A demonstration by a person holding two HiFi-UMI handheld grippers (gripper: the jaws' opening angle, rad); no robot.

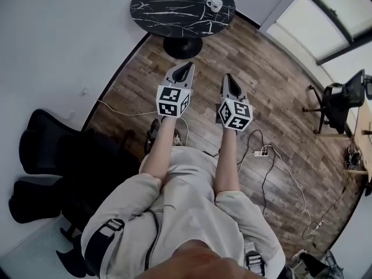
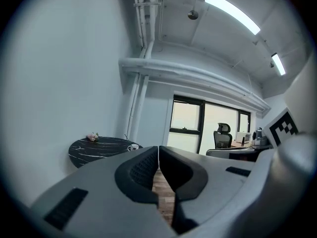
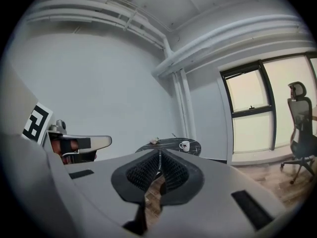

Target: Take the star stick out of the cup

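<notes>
Head view: left gripper (image 1: 187,67) and right gripper (image 1: 227,79) both pinched closed, empty, side by side; cup (image 1: 214,4) stands well ahead on the table (image 1: 168,7), nearer my right's line. Left gripper view: cup (image 2: 132,147) lies left of the jaw tips. Right gripper view: cup (image 3: 184,146) just right of centre, stick too small to make out.

The cup (image 1: 214,4) stands on the bench (image 1: 168,10) near its right edge, well ahead of the left tool (image 1: 188,66) and right tool (image 1: 228,77), side by side above the floor (image 1: 256,57), a chair (image 1: 336,100) far right.
</notes>
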